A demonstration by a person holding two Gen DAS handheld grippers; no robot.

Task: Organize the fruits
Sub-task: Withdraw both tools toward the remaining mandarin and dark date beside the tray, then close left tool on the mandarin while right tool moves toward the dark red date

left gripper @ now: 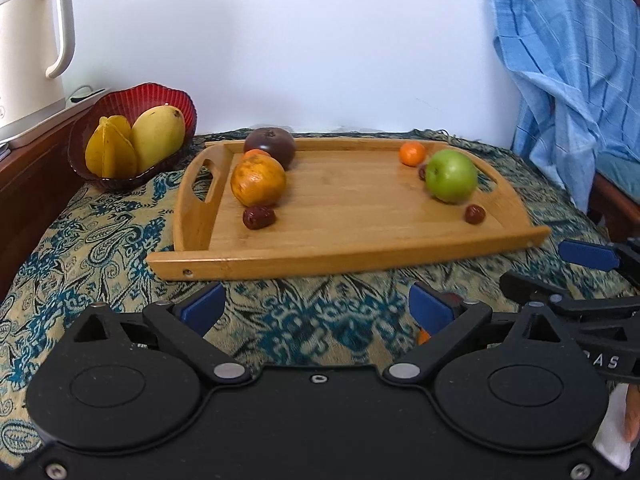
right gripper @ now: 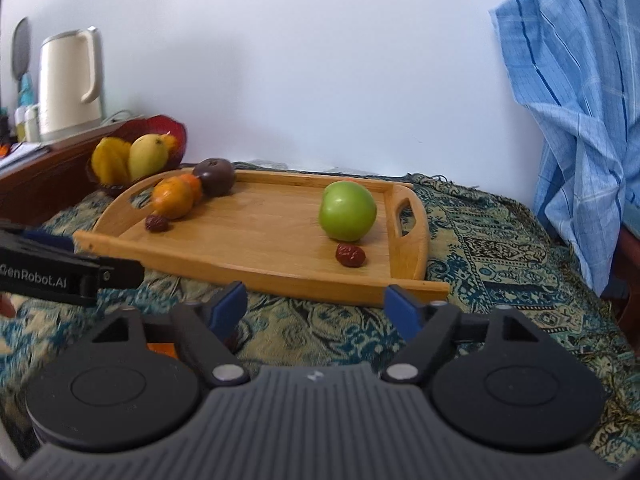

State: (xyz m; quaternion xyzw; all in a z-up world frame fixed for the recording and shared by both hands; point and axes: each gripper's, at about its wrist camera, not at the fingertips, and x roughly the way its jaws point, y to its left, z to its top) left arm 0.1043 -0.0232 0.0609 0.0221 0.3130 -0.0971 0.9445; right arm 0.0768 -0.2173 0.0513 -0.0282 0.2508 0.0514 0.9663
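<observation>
A wooden tray (left gripper: pixel 320 261) lies on the patterned cloth. At its left end sit an orange (left gripper: pixel 258 180), a dark purple round fruit (left gripper: pixel 270 146) and a red date (left gripper: pixel 258 217). At its right end are a green apple (left gripper: pixel 451 176), a small tangerine (left gripper: pixel 412 153) and another date (left gripper: pixel 475 214). A red bowl (left gripper: pixel 160 94) holds a starfruit (left gripper: pixel 110 152) and a mango (left gripper: pixel 158 136). My left gripper (left gripper: pixel 316 306) is open and empty in front of the tray. My right gripper (right gripper: pixel 316 309) is open and empty beside it. A bit of orange (left gripper: pixel 423 336) shows behind a finger.
A cream kettle (left gripper: pixel 32 52) stands on a dark wooden shelf (left gripper: pixel 24 176) at the left, behind the bowl. A blue checked cloth (left gripper: pixel 568 80) hangs at the right. The patterned cloth (left gripper: pixel 100 240) covers the surface around the tray. A person's hand (left gripper: pixel 633 416) shows at the lower right edge.
</observation>
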